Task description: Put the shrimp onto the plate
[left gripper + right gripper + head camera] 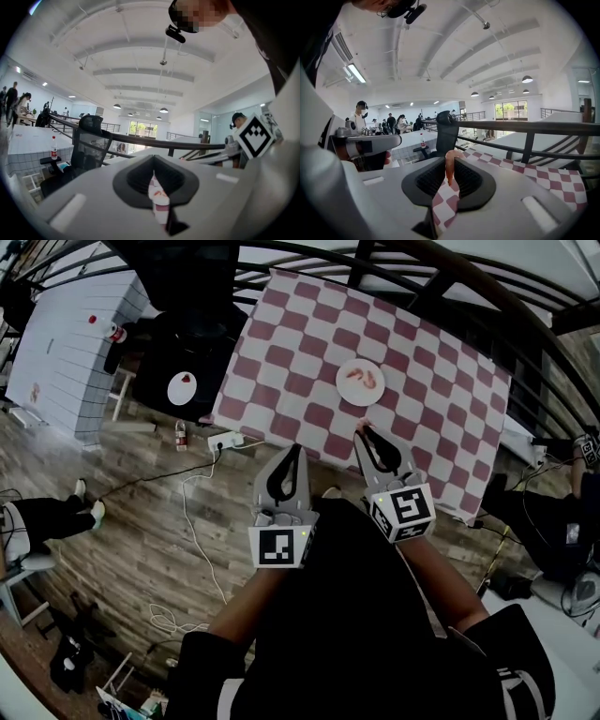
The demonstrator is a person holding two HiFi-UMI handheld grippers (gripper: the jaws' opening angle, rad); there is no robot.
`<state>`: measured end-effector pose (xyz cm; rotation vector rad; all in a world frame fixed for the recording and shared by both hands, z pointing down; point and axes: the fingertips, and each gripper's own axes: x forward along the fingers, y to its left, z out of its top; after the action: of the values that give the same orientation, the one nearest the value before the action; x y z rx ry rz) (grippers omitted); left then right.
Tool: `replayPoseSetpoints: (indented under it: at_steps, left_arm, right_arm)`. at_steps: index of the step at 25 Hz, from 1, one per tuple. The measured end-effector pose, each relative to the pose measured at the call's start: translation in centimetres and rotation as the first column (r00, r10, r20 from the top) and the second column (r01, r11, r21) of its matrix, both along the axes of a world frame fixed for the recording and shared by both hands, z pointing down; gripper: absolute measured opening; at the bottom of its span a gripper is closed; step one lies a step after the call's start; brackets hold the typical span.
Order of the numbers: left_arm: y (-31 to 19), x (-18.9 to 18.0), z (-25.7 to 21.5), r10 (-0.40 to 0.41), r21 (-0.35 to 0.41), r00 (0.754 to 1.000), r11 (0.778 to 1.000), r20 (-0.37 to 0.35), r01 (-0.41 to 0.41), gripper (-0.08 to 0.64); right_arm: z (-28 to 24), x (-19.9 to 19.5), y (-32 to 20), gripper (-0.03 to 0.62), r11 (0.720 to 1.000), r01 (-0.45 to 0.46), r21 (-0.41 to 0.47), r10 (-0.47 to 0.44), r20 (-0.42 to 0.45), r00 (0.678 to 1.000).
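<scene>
Firstly, at the far left: a white panelled counter (66, 343), then a dark chair (187, 352) bearing a small white disc (178, 390) with a red item on it, off the table and judged not in play. Left gripper (296, 450): jaws together, nothing held, only a slit of chequered cloth showing between them. It hung at the near edge of the table, idle. Tablecloth (309, 334): red-and-white checks, covering the table. Plate (343, 371): white, round, on the cloth beyond both grippers, with pale pink shrimp pieces (364, 379) lying on it. Right gripper (362, 428): jaws clamped on one shrimp (449, 169), which was pinched upright at the tips over the near side of the cloth, short of the plate. Risk, as judged: the hold looked narrow, so the shrimp might slip during the carry and land on the cloth or off the near edge. A release made too low or off-centre might nudge the pieces on the plate over its rim.
</scene>
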<state>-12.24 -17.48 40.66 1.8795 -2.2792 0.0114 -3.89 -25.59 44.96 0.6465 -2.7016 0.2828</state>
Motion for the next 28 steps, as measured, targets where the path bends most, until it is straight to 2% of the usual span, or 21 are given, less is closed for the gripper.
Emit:
replayPoseSetpoints:
  at_steps: [12, 21, 28]
  left_arm:
    - [-1.4, 1.2, 2.7, -0.042, -0.046, 0.996, 0.998, -0.075, 0.038, 0.008]
    - [-0.8, 0.6, 2.4, -0.091, -0.051, 0.993, 0.995, -0.073, 0.088, 0.008]
    - [-0.7, 0.6, 2.8, -0.082, -0.062, 0.994, 0.995, -0.070, 0.078, 0.008]
  right_arm:
    - [4.1, -0.4, -4.5, 0.058, 0.999, 0.042, 0.007, -0.042, -0.064, 0.997]
    - [7.0, -1.3, -7.0, 0.058, 0.997, 0.079, 0.020, -0.076, -0.117, 0.990]
    - [10.0, -2.1, -8.4, 0.058, 0.993, 0.119, 0.024, -0.113, -0.178, 0.978]
